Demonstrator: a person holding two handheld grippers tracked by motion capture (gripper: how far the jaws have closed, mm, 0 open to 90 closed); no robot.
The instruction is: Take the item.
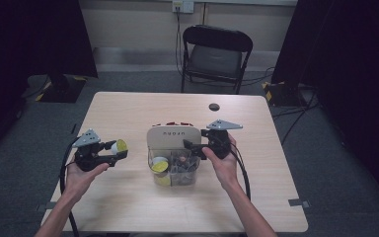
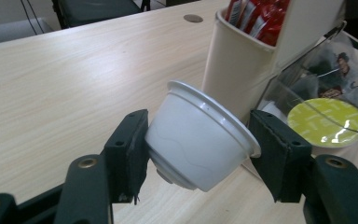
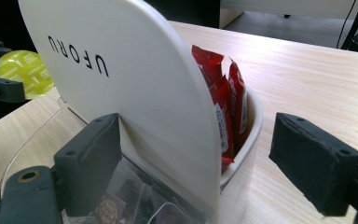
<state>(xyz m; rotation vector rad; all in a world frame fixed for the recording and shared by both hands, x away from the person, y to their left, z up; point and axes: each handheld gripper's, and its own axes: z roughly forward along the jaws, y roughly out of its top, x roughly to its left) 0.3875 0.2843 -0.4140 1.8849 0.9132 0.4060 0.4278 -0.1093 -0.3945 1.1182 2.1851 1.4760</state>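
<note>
since the left tongs [image 2: 198, 156] are clamped on the white coffee capsule [image 2: 200, 135], pads against opposite sides of its tapered wall, the capsule rides tilted above the worktop [image 1: 128, 106], to the left of the organiser [image 1: 173, 137]; its yellow foil lid [image 1: 121, 145] faces that way. judged light, thin-walled plastic: stiff enough at the rim, likely to dent or pop out if squeezed lower on the slick taper. best hold looks to be just under the flange, where the lip stops it sliding. foil side is fragile, keep pads off it. right tongs [image 3: 205, 154] stand apart, straddling the organiser's cream back panel without pressing it; red sachets [image 3: 223, 100] sit behind that panel. a second yellow-lidded capsule [image 2: 326, 122] lies in the clear front bin [image 1: 175, 170] with dark packets.
</note>
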